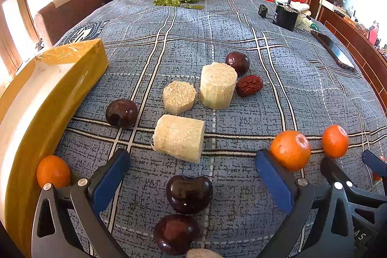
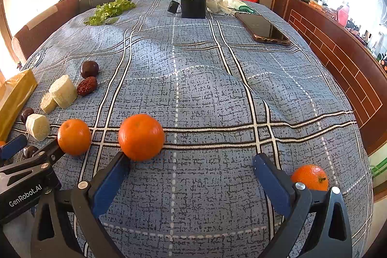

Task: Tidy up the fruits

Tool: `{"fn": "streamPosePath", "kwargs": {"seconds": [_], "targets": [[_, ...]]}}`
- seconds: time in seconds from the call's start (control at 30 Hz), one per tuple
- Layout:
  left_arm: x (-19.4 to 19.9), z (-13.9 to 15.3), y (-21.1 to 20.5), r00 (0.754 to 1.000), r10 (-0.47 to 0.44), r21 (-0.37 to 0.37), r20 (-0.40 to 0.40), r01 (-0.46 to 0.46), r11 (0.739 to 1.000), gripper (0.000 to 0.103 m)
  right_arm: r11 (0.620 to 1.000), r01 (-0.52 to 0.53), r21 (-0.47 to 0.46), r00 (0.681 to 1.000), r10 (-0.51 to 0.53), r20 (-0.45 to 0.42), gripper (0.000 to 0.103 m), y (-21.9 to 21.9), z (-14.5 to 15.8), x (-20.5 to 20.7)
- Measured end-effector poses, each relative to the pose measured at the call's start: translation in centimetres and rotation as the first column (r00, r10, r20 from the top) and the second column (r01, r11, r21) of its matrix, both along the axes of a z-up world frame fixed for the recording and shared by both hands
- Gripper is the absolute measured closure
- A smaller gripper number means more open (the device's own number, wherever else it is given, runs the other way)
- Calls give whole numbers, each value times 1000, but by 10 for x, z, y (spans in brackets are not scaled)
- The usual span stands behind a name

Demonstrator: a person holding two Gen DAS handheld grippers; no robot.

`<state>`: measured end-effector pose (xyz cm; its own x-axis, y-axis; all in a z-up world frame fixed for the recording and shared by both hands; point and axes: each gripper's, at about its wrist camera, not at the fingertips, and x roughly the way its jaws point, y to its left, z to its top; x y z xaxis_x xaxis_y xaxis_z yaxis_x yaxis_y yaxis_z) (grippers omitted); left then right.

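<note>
Orange tangerine (image 2: 141, 136) touching left fingertip of wide-open right gripper (image 2: 191, 168); left gripper (image 1: 192, 165) likewise spread, empty, around dark plum (image 1: 189, 194).

Blue plaid cloth (image 2: 193, 93) over a rumpled surface. In the left wrist view: three pale sugarcane pieces (image 1: 180, 137) at centre, dark plums (image 1: 188, 194) at lower centre, wrinkled red date (image 1: 249, 85) right of centre, oranges (image 1: 290, 149) at lower right, yellow box (image 1: 48, 98) at left. In the right wrist view: lettuce (image 2: 110, 10) upper left, phone (image 2: 264, 28) upper right, black box (image 2: 193, 6) top centre.
</note>
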<state>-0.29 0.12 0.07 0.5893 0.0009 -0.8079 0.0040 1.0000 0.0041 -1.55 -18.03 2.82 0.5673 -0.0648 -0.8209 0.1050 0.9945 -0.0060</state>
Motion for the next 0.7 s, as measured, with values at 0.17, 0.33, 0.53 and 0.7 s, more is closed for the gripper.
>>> {"fn": "streamPosePath", "kwargs": {"seconds": [0.17, 0.33, 0.53, 0.7], "targets": [[1, 0, 0, 1000, 0, -1, -1, 0, 1000, 0, 1000, 0, 0, 1000, 0, 0, 0, 0, 0, 0], [1, 0, -1, 1000, 0, 1, -1, 0, 1000, 0, 1000, 0, 0, 1000, 0, 0, 0, 0, 0, 0], [1, 0, 0, 1000, 0, -1, -1, 0, 1000, 0, 1000, 0, 0, 1000, 0, 0, 0, 0, 0, 0], [1, 0, 0, 1000, 0, -1, -1, 0, 1000, 0, 1000, 0, 0, 1000, 0, 0, 0, 0, 0, 0]]}}
